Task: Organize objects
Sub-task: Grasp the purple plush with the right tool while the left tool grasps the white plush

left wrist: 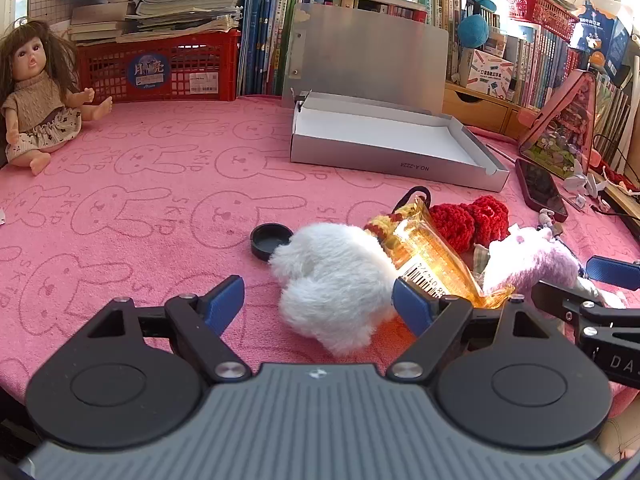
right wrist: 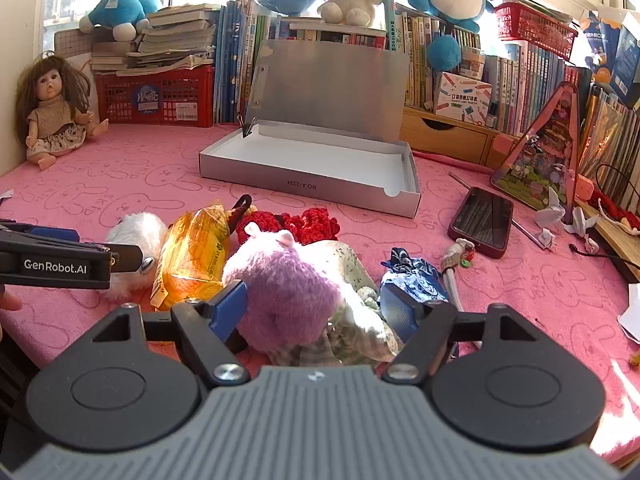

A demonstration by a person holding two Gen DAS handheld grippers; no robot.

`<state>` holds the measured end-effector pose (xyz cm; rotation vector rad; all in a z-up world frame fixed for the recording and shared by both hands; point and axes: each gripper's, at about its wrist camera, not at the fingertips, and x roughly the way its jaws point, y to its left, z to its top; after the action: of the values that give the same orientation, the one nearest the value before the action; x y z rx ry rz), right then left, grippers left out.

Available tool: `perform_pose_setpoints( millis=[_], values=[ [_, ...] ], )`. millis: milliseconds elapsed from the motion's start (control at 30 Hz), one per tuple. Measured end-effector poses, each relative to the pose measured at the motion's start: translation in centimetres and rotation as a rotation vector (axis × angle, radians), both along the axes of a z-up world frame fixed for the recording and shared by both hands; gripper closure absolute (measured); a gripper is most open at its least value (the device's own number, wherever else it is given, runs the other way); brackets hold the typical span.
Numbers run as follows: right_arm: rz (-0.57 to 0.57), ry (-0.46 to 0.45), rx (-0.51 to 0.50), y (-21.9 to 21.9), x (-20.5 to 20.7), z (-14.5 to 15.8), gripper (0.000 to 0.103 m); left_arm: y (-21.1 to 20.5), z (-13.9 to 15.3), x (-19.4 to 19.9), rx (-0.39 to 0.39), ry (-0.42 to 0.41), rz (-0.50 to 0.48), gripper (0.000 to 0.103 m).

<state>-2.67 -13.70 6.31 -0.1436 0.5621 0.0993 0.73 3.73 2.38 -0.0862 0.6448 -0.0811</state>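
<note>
A pile lies on the pink cloth: a white fluffy toy [left wrist: 336,284], an orange plastic packet [left wrist: 436,256], red knitted pieces [left wrist: 468,216], a purple plush [right wrist: 288,284] and a blue patterned pouch [right wrist: 412,276]. An open silver box [left wrist: 392,140] stands behind them, also in the right wrist view [right wrist: 312,164]. My left gripper [left wrist: 318,302] is open with its jaws either side of the white toy. My right gripper [right wrist: 316,304] is open with its jaws either side of the purple plush, not visibly pressing it.
A black lid [left wrist: 270,240] lies left of the white toy. A phone [right wrist: 482,220] lies to the right. A doll [left wrist: 40,96] sits far left by a red crate [left wrist: 160,68]. Books and plush toys line the back. A triangular pink case [right wrist: 540,148] stands at right.
</note>
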Motion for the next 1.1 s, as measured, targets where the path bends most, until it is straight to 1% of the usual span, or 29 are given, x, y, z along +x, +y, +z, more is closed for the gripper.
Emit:
perform_pose_setpoints(
  millis=[67,233,333,433,500,533,700,800,833,867,900,933,1033,1067,1100],
  values=[
    [0.014,-0.003,-0.024,0.8,0.2,-0.3,0.016,-0.3,-0.2,0.2,0.014,0.000,-0.008,0.018],
    [0.034,0.038,-0.002,1.5,1.2,-1.2,0.016,-0.3,-0.8,1.1,-0.026,0.019,-0.016,0.018],
    [0.039,0.038,-0.010,1.7,1.5,-1.5,0.016,-0.3,-1.1,1.7,-0.030,0.014,-0.007,0.018],
    [0.047,0.038,-0.006,1.7,1.6,-1.6,0.023,-0.2,-1.3,2.1,-0.049,0.016,-0.008,0.018],
    [0.054,0.037,-0.003,1.6,1.6,-1.6,0.030,-0.2,-1.5,2.2,-0.073,0.010,0.000,0.018],
    [0.055,0.036,-0.005,1.6,1.6,-1.6,0.032,-0.1,-1.6,2.2,-0.088,0.007,0.005,0.018],
    [0.059,0.033,-0.007,1.6,1.6,-1.6,0.035,0.1,-2.5,2.4,-0.142,0.011,0.010,0.019],
    [0.058,0.032,0.002,1.5,1.7,-1.5,0.038,0.1,-2.6,2.4,-0.147,0.005,0.011,0.019],
    [0.057,0.031,0.010,1.4,1.7,-1.5,0.039,0.2,-2.6,2.3,-0.153,0.000,0.007,0.027],
    [0.057,0.032,0.019,1.3,1.7,-1.4,0.040,0.2,-2.5,2.3,-0.171,-0.005,-0.003,0.037],
    [0.057,0.033,0.025,1.3,1.7,-1.3,0.041,0.1,-2.4,2.2,-0.180,-0.005,0.000,0.039],
    [0.058,0.033,0.027,1.2,1.7,-1.3,0.042,0.0,-2.3,2.1,-0.175,-0.007,-0.003,0.046],
    [0.055,0.022,0.031,1.2,1.5,-1.0,0.047,-0.4,-1.9,1.8,-0.154,-0.017,-0.012,0.046],
    [0.052,0.022,0.039,1.1,1.4,-0.8,0.052,-0.4,-1.8,1.7,-0.156,-0.020,-0.015,0.046],
    [0.049,0.023,0.049,0.9,1.4,-0.7,0.066,-0.4,-1.6,1.6,-0.158,-0.025,-0.017,0.047]
  ],
)
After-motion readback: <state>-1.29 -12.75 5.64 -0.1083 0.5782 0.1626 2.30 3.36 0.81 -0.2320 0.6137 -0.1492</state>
